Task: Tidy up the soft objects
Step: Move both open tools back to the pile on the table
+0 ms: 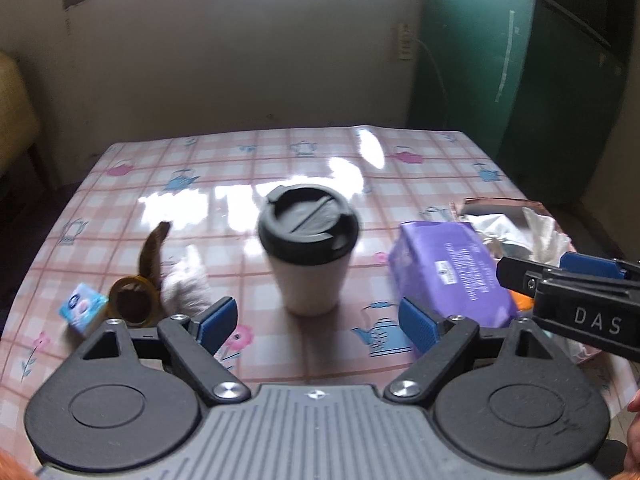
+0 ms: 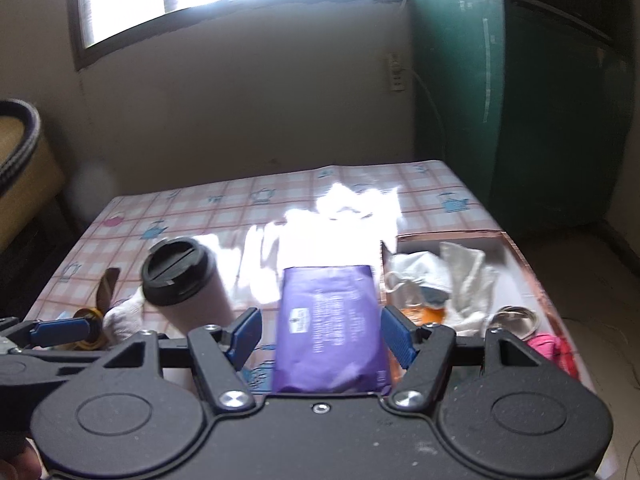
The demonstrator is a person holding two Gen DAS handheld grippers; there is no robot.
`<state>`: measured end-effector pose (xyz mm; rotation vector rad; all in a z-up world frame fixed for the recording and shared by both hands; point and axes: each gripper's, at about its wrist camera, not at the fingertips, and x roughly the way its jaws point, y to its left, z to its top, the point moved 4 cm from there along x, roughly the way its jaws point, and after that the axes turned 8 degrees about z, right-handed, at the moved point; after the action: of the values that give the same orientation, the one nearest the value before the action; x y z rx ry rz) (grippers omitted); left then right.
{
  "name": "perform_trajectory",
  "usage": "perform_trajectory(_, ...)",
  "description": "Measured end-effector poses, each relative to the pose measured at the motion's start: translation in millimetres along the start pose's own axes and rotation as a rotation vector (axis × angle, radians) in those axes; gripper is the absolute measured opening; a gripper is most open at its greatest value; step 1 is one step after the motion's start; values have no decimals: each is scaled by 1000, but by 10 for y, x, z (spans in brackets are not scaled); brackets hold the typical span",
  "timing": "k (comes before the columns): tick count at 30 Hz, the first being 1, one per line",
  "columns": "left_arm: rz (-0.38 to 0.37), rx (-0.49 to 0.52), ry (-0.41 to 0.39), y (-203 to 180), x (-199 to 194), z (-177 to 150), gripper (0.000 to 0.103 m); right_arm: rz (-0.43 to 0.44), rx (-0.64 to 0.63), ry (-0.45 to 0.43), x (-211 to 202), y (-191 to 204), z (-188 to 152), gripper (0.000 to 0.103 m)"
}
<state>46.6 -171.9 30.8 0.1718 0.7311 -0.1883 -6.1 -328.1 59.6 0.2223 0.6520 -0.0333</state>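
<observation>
Toward the tabletop's right edge, beside the box (image 2: pixel 516 248), the purple pack (image 2: pixel 332 320) lies lengthwise between the right gripper's (image 2: pixel 320 334) unclenched, empty jaws, nearer than the released left gripper (image 1: pixel 316 322).

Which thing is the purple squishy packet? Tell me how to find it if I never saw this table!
Look at the table with the pink checked teapot cloth. Near its right side is an open cardboard box of crumpled cloths, and beside it, toward the white paper cup with a black lid, lies the flat purple plastic packet. It is the only purple thing, with small white print on top.
</observation>
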Motion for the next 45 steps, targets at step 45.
perform_trajectory(45, 198, -232, 71, 1752, 155, -732, 95, 304, -163, 151, 718, 1629, -510, 78)
